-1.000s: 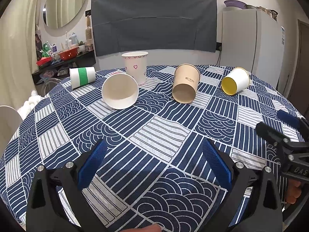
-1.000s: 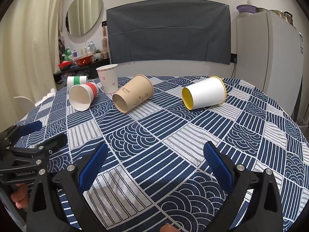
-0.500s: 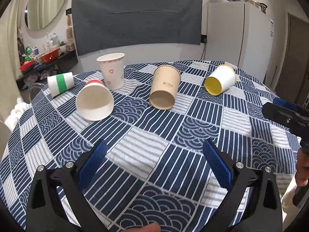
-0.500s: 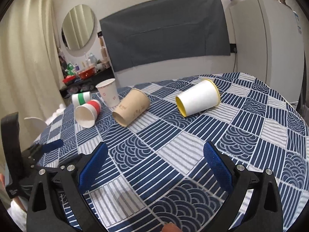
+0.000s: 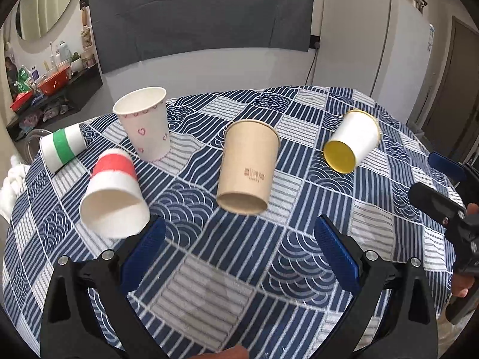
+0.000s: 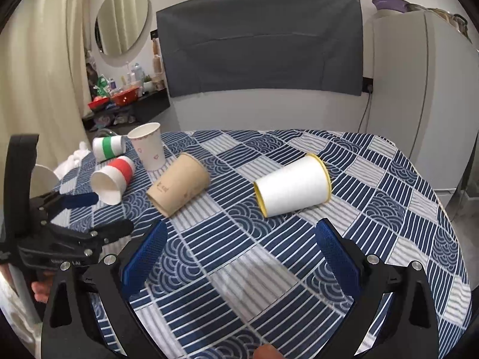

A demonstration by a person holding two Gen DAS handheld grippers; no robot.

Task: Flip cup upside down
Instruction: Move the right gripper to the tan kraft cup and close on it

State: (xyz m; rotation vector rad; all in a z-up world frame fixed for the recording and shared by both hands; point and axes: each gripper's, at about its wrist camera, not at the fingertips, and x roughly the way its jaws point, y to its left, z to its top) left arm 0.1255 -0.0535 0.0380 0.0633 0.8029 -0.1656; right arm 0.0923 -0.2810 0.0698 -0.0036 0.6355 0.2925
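Claws, left (image 5: 239, 248) and right (image 6: 239, 249), both wide above tablecloth (image 5: 227, 293), seemingly clear of cups.

Home, lived-in dining or living corner. Round worktop (image 6: 389, 209) with a blue-and-white patterned cloth. White fridge (image 6: 419, 95) at 2 o'clock, pots and a purple bowl (image 6: 386, 1) on top. Oval wall mirror (image 6: 121, 21) at 11 o'clock. Below it a dark shelf (image 6: 149, 104) cluttered with bottles, a red bowl (image 6: 125, 95) and toiletries. Cream curtain (image 6: 45, 59) at 9 o'clock. Grey cloth-covered panel (image 6: 260, 42) on the wall at 12 o'clock.
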